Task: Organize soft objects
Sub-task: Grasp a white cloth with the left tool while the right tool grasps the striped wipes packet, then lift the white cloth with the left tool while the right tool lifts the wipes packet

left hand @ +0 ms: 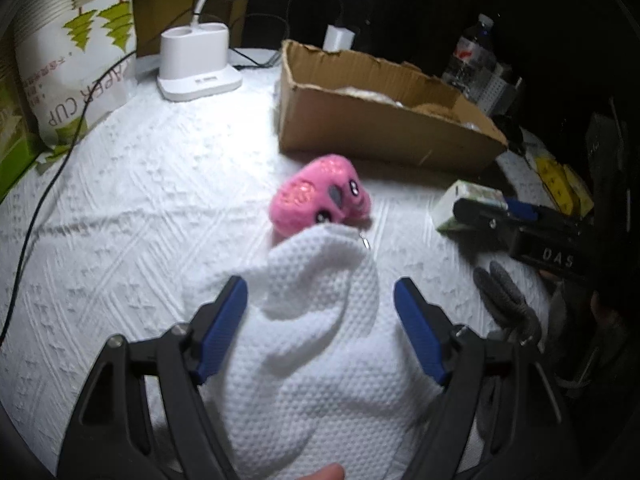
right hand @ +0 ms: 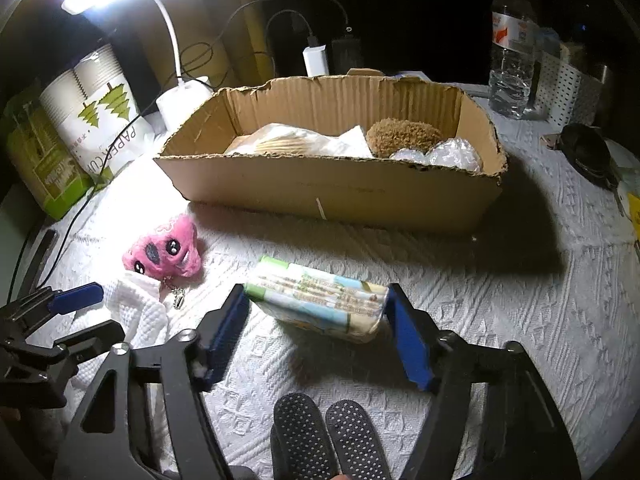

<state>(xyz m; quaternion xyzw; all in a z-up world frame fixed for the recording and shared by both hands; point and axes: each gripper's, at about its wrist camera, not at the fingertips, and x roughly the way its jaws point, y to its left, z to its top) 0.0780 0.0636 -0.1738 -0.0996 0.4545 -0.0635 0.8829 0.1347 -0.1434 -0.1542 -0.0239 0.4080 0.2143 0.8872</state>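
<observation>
Right tool (right hand: 316,312) grips a tissue pack (right hand: 320,304) endwise, left tool (left hand: 320,308) gapes over a white cloth (left hand: 316,340); squeeze gently, lift clear into the cardboard box (right hand: 332,196).

White waffle cloth (left hand: 304,340) lies crumpled on the table, one edge against the pink plush (right hand: 166,250), which is face-up. Tissue pack (right hand: 320,300) lies flat near the cardboard box (right hand: 332,196), which holds soft items.

Left claw (left hand: 320,308) with black angular frame arms, silver screws at the pivots, blue ribbed pads (left hand: 224,328), right claw (right hand: 316,320) of the same build, white letters "DAS" on its black body, dark gloves (right hand: 328,436) with dotted grip fingertips
</observation>
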